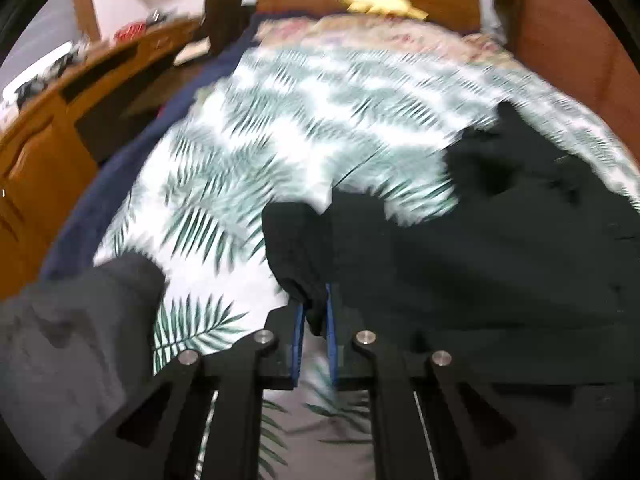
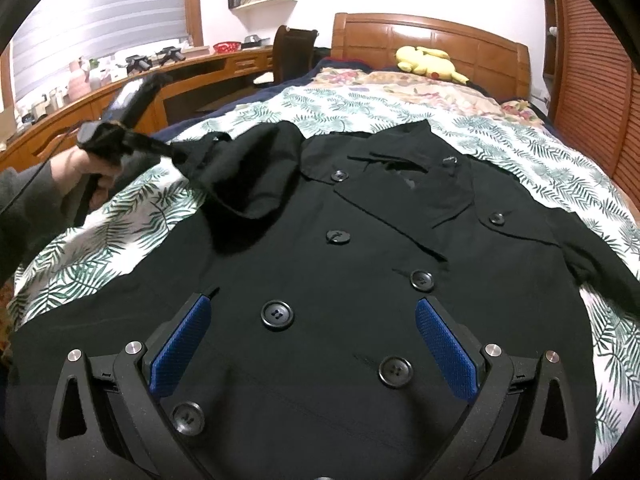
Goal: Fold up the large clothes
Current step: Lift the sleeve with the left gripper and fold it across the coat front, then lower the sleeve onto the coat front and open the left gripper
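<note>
Only the right wrist view shows the black double-breasted coat (image 2: 360, 280) whole; right gripper (image 2: 316, 344) spread above it, left gripper (image 1: 313, 312) clamped on its sleeve (image 1: 296, 248).

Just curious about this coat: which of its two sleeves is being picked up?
The sleeve toward the desk side: the left gripper pinches its cuff, lifting it. The other sleeve lies flat on the bedspread.

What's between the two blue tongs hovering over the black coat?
Only the black coat itself, with a big button on it. The right wrist view shows the right tongs open above it.
</note>
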### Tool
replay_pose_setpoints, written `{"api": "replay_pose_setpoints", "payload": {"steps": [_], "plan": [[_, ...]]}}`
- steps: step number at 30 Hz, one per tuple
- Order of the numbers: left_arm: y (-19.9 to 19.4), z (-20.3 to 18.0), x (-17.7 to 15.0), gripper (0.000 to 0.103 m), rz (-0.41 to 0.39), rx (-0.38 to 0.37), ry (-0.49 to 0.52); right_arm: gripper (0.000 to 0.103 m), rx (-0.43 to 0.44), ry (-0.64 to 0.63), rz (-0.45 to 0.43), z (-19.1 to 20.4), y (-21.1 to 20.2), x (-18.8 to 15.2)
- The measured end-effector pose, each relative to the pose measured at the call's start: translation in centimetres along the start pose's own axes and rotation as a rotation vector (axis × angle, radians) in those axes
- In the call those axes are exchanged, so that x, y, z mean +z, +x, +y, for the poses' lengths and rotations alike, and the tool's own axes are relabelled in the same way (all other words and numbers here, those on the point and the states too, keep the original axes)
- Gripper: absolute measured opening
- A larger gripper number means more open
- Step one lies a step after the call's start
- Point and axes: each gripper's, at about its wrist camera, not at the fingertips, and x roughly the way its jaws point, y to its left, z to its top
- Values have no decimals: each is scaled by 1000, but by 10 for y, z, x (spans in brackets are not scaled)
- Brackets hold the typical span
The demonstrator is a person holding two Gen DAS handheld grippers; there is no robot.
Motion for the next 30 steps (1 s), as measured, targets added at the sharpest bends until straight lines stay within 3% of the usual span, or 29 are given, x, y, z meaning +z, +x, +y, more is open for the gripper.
{"api": "replay_pose_setpoints", "payload": {"steps": [8,14,17,24,30], "plan": [[-106,-106,33,5,-176,-114,148,103,-25,29,-49,-25,-38,-1],[-160,-182,38,5,-250,-223,229,103,-63,66,-91,-48,-69,-1],[-183,-212,33,5,-262,-284,254,103,-89,87,-108,-62,-87,-6],[-212,-274,5,5,-265,-336,325,103,-145,126,-110,-91,-112,-19],[-218,-288,-36,6,-252,-354,354,103,-162,119,-115,-95,-123,-23]]}}
